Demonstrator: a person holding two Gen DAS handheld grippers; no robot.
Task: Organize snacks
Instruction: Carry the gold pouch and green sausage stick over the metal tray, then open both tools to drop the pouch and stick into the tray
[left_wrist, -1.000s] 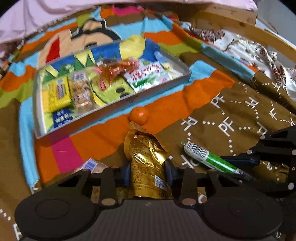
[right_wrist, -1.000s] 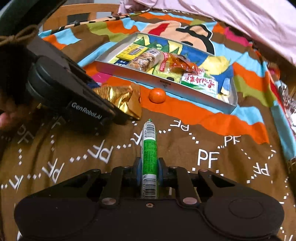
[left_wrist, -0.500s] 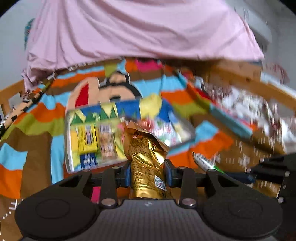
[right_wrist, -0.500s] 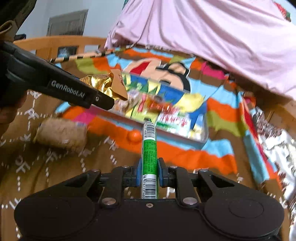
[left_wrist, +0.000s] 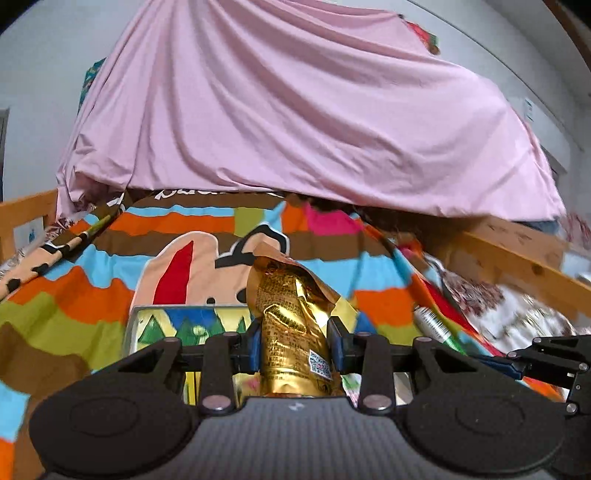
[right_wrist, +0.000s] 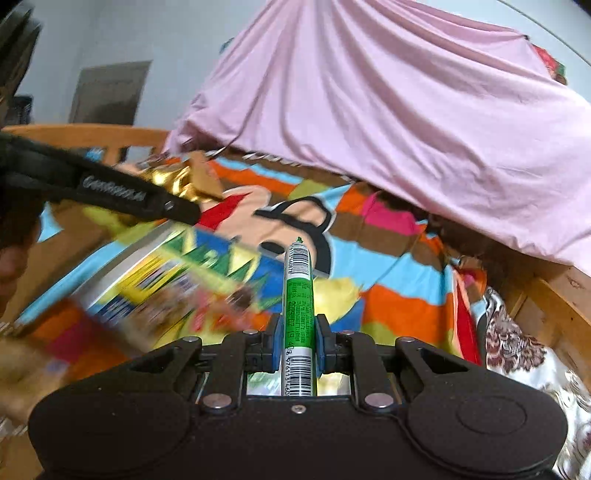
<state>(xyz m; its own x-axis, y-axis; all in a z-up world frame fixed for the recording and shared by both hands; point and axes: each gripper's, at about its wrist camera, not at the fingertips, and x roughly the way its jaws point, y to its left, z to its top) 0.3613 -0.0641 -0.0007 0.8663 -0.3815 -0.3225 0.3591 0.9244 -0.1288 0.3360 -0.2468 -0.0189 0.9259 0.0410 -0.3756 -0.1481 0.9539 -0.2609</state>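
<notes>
Above the tray (left_wrist: 130, 325) the air stands open. At the bed's far end a draped pink sheet (left_wrist: 295, 122) blocks passage; wooden rails (left_wrist: 517, 266) wall both side edges. The left gripper (right_wrist: 184, 210) crosses over the tray's left end.

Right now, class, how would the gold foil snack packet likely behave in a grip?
The gold foil snack packet looks crumpled, so probably floppy and light. Its glossy foil may slip, though the left hand-held gripper pinches it.

Blk gripper (left_wrist: 295, 345), blue pads, silver screws.
</notes>
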